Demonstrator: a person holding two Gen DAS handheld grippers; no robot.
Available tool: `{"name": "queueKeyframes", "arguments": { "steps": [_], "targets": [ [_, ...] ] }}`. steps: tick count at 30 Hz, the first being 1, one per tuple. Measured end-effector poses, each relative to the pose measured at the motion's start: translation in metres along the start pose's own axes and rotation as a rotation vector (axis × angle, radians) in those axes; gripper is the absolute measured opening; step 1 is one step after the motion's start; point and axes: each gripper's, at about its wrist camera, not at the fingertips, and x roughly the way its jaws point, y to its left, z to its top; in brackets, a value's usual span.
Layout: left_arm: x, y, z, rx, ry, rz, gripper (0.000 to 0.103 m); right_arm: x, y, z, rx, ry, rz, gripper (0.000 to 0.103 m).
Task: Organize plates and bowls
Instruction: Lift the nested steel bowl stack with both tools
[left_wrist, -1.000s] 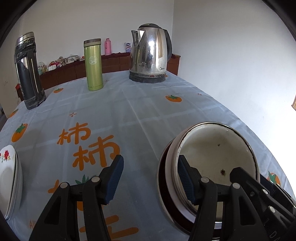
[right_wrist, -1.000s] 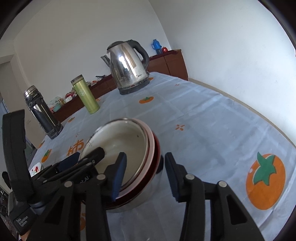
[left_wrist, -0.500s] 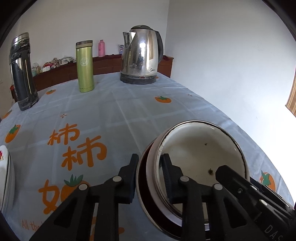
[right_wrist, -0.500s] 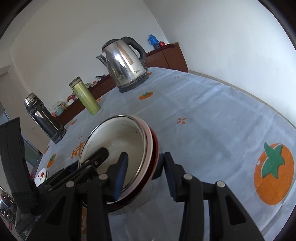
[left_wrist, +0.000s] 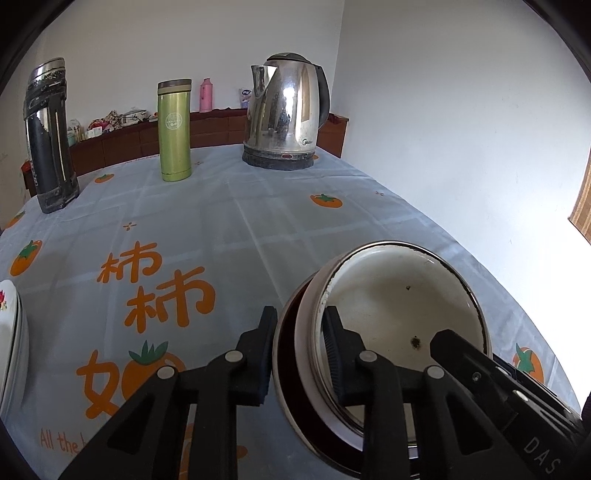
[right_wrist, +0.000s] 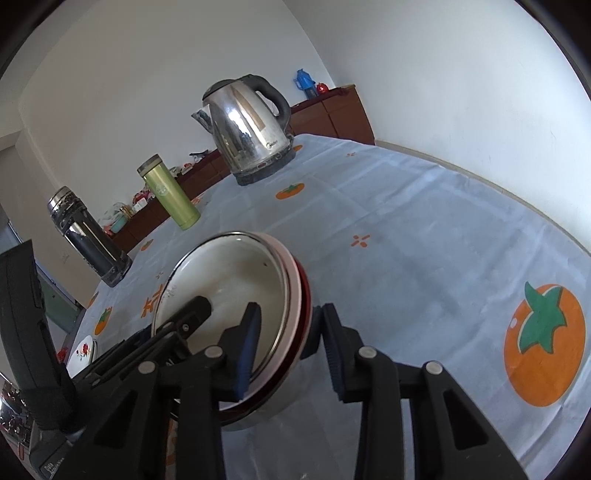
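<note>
Left wrist view: the left claw has narrowed onto the near-left rim of the stack of bowls, one finger outside the dark red wall, the other inside the white bowl, pads pressing. The stack sits toward the desk edge on the right; plates wait at the far left, with open cloth between. The kettle and flasks stand well behind

Right wrist view: the right claw straddles the opposite rim, its jaws closing, the inner pad at the wall, the outer one seemingly just short. Free room lies rightward, though the desk edge curves close there
</note>
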Motion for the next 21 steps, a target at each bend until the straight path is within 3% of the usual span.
{"name": "queueKeyframes", "arguments": {
  "steps": [21],
  "targets": [
    [-0.027,0.009,-0.006,0.001,-0.054,0.049,0.027,-0.01,0.009,-0.006,-0.043,-0.015,0.051,0.026]
  ]
}}
